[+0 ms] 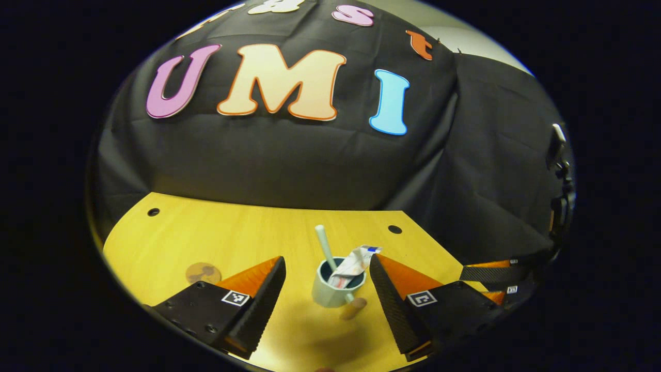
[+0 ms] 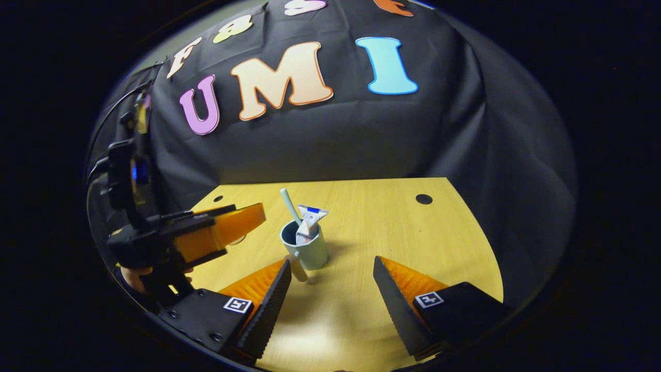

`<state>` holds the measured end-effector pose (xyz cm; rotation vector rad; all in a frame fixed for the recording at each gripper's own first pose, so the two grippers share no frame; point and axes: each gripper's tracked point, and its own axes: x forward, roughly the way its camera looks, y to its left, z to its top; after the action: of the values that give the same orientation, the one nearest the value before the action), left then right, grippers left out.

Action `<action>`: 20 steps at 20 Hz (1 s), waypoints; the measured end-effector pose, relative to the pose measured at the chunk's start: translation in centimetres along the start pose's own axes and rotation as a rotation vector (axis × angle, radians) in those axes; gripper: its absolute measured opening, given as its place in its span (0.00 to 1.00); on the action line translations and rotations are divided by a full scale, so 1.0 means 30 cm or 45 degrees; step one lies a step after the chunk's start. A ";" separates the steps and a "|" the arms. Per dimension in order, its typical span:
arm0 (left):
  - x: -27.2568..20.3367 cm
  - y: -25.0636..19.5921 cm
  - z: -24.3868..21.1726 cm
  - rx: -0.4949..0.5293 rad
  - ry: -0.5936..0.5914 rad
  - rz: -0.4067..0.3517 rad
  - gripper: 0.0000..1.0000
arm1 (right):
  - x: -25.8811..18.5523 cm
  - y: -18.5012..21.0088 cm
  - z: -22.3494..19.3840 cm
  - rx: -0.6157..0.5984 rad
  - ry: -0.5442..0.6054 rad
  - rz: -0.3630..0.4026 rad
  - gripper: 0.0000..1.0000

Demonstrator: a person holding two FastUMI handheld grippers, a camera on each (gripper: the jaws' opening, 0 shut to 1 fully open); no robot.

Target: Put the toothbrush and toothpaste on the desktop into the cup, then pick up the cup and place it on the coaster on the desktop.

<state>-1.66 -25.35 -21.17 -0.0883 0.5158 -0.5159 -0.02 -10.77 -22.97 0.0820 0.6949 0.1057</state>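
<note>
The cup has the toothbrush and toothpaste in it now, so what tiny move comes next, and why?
Probably ease the open left gripper forward around the cup: toothbrush and toothpaste are already inside, and the coaster waits unoccupied.

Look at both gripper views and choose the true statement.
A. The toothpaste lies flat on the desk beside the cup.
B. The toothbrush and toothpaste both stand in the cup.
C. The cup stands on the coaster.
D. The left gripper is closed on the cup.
B: the toothbrush and toothpaste both stick up out of the cup, which stands on the bare desk away from the coaster.
</note>
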 end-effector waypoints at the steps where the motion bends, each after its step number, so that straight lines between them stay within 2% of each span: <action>1: -0.029 0.028 -0.014 0.007 -0.001 0.020 0.94 | 0.011 0.007 0.003 -0.016 0.052 0.006 0.98; 6: -0.170 0.189 -0.097 -0.024 0.044 0.137 0.94 | 0.079 0.082 -0.007 -0.066 0.271 0.058 0.98; 7: -0.195 0.216 -0.115 -0.037 0.049 0.160 0.94 | 0.097 0.096 -0.013 -0.072 0.313 0.065 0.94; 8: -0.220 0.246 -0.127 -0.043 0.055 0.183 0.94 | 0.116 0.120 -0.030 -0.070 0.365 0.083 0.98; 10: -0.268 0.302 -0.143 -0.053 0.057 0.228 0.94 | 0.164 0.164 -0.066 -0.040 0.470 0.112 0.94; 11: -0.290 0.326 -0.148 -0.053 0.056 0.247 0.94 | 0.186 0.183 -0.074 -0.027 0.505 0.112 0.98; 12: -0.314 0.348 -0.151 -0.049 0.054 0.268 0.94 | 0.204 0.195 -0.075 -0.015 0.527 0.111 0.94; 14: -0.354 0.395 -0.147 -0.040 0.040 0.308 0.94 | 0.252 0.229 -0.078 0.003 0.564 0.110 0.98; 15: -0.377 0.415 -0.149 -0.041 0.034 0.324 0.94 | 0.273 0.237 -0.082 0.009 0.594 0.103 0.98; 16: -0.394 0.438 -0.154 -0.046 0.032 0.341 0.94 | 0.295 0.241 -0.098 0.009 0.631 0.092 0.94; 17: -0.412 0.457 -0.160 -0.053 0.034 0.354 0.94 | 0.322 0.238 -0.100 0.009 0.640 0.068 0.98; 18: -0.427 0.475 -0.169 -0.068 0.043 0.366 0.94 | 0.352 0.227 -0.116 -0.011 0.665 0.031 0.94; 19: -0.445 0.492 -0.182 -0.084 0.050 0.376 0.94 | 0.375 0.219 -0.134 -0.025 0.695 0.004 0.98; 20: -0.462 0.508 -0.188 -0.093 0.053 0.390 0.94 | 0.392 0.220 -0.158 -0.022 0.730 -0.009 0.98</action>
<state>-7.93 -5.01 -23.02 -0.0665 0.5769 -0.2001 5.46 -2.58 -33.33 0.0313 1.2660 0.1299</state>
